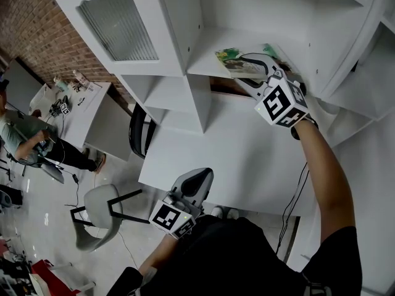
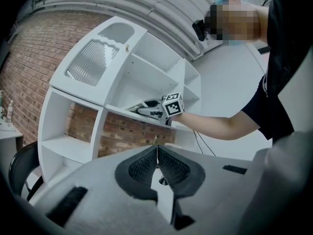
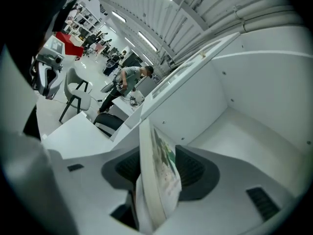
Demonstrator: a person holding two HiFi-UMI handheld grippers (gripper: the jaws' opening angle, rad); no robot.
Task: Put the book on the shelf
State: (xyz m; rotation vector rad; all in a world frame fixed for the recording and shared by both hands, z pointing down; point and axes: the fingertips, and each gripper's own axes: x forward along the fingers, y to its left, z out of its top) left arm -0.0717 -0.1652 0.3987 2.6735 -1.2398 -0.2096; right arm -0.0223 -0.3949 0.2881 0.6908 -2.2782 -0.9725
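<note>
A thin book [image 1: 231, 59] with a green and white cover lies at the front of a white shelf compartment [image 1: 210, 45]. My right gripper [image 1: 250, 66] reaches into that compartment with the book [image 3: 159, 173] edge-on between its jaws. The pads stand apart from the cover, with a gap on the right side, so this gripper is open. The compartment floor [image 3: 244, 131] and back wall lie ahead of it. My left gripper [image 1: 196, 180] hangs low near my body, shut and empty, its pads [image 2: 146, 163] meeting in a line. In the left gripper view the right gripper [image 2: 146, 106] shows at the shelf.
A white table [image 1: 234, 159] stands below the shelf unit. A black chair [image 1: 137, 131] and a grey chair [image 1: 102, 211] are to its left. A person [image 1: 24, 140] sits at another table at far left. A brick wall [image 2: 29, 58] lies behind the shelf unit.
</note>
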